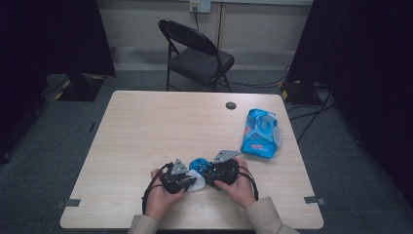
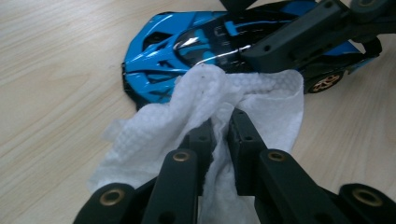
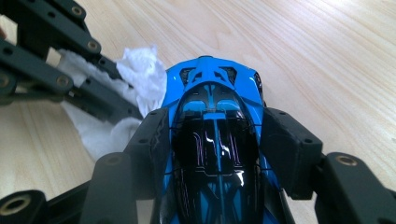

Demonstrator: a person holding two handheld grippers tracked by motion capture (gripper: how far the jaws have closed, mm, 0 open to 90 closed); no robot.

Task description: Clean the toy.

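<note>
A blue and black toy car (image 2: 187, 46) (image 3: 215, 135) (image 1: 199, 165) sits on the wooden table near the front edge. My right gripper (image 3: 215, 140) (image 1: 216, 171) is shut on the car, one jaw on each side of its body. My left gripper (image 2: 223, 133) (image 1: 187, 181) is shut on a white wet wipe (image 2: 196, 112) (image 3: 135, 74) (image 1: 198, 181), which rests against the side of the car at its nose. The car's gold rear wheel (image 2: 324, 83) shows in the left gripper view.
A blue pack of wet wipes (image 1: 260, 132) with its lid open lies at the right of the table (image 1: 146, 131). A round cable hole (image 1: 231, 105) is at the far edge. A black folding chair (image 1: 197, 56) stands beyond the table.
</note>
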